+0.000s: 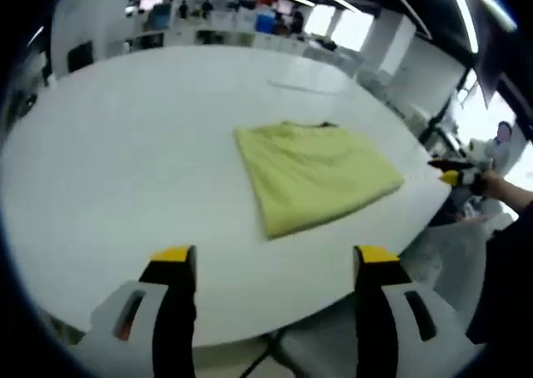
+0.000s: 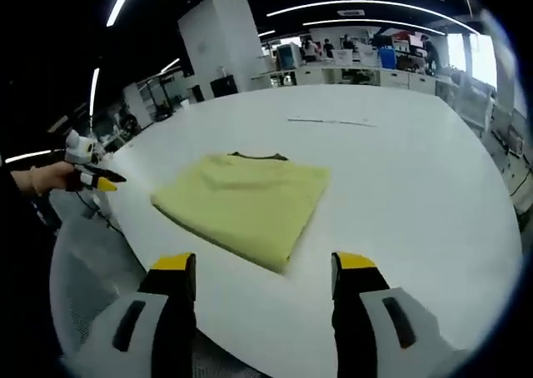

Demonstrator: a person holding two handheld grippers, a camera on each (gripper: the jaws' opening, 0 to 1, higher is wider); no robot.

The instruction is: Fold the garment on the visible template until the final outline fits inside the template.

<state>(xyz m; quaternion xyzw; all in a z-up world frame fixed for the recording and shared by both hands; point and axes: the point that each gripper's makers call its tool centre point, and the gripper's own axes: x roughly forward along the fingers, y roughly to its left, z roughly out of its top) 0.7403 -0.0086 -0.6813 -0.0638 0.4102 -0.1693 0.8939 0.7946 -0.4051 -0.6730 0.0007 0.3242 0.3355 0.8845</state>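
the yellow-green fabric garment (image 1: 316, 175), folded into a flat rectangular pad with a dark neckline peeking at its far edge, lies on the broad white oval worktop (image 1: 125, 145), and in the right gripper view the same garment (image 2: 243, 197) sits near the worktop's (image 2: 416, 170) near-left edge. no template outline can be made out under or around it, so whether the fold fits is a judgement i cannot settle. from the left hand-held gripper (image 1: 275, 266) the garment lies ahead and slightly to the right, well apart, its long axis running diagonally away from the jaws; the jaws stand wide open and empty. from the right hand-held gripper (image 2: 266, 274) the garment's near corner lies just ahead between the jaw lines, closer than to the other; these jaws too stand wide apart, holding nothing. the right one looks the nearer for any further fold or tidy. beyond the worktop, office desks and ceiling light strips fill the background.
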